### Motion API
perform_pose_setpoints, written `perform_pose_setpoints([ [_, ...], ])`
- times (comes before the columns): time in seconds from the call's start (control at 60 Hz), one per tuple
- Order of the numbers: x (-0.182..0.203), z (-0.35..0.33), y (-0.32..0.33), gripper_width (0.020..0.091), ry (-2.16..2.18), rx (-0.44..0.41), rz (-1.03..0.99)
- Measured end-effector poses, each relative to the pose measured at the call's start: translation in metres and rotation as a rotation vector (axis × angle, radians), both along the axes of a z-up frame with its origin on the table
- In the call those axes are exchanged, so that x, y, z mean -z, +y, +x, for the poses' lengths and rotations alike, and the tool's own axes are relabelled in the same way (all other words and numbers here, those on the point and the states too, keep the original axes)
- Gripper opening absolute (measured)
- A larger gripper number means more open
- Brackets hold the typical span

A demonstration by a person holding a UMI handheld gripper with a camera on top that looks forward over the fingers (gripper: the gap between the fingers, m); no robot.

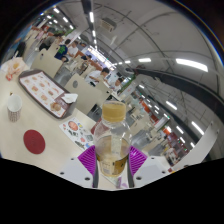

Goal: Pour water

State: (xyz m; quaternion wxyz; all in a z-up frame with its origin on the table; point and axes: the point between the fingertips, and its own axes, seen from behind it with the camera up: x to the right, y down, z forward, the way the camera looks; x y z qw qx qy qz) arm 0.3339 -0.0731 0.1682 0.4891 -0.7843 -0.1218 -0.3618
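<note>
Evidently the fingers [112,160] clamp a label-less clear bottle [112,140].

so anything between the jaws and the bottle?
Nothing visible. The clear plastic bottle with the yellowish cap already stands between the gripper jaws, against the purple pads. A receiving vessel is not clearly identifiable; a grey cup sits far off on the white table.

A big hall lies beyond the tongs. Long bright lights [185,64] run across the ceiling [150,30]. Rows of tables [150,110] with people sitting go far back. A near table [40,120] to the left holds a menu sheet [45,88].
</note>
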Motion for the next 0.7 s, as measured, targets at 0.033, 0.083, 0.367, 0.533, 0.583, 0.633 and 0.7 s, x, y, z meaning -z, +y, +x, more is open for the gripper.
perform_pose_setpoints([
  [0.033, -0.011, -0.012, 0.004, 0.0394, -0.096, -0.001, -0.020],
  [0.083, -0.020, -0.035, 0.020, 0.0395, -0.241, -0.008, -0.042],
  [0.367, -0.003, -0.160, 0.075, 0.0394, -0.909, -0.179, -0.245],
  [0.533, 0.024, -0.203, 0.095, 0.0394, -1.182, -0.291, -0.333],
  [0.583, 0.031, -0.213, 0.097, 0.0394, -1.240, -0.327, -0.350],
  [0.633, 0.036, -0.219, 0.100, 0.0394, -1.269, -0.356, -0.366],
  [0.7, 0.040, -0.218, 0.099, 0.0393, -1.268, -0.365, -0.377],
])
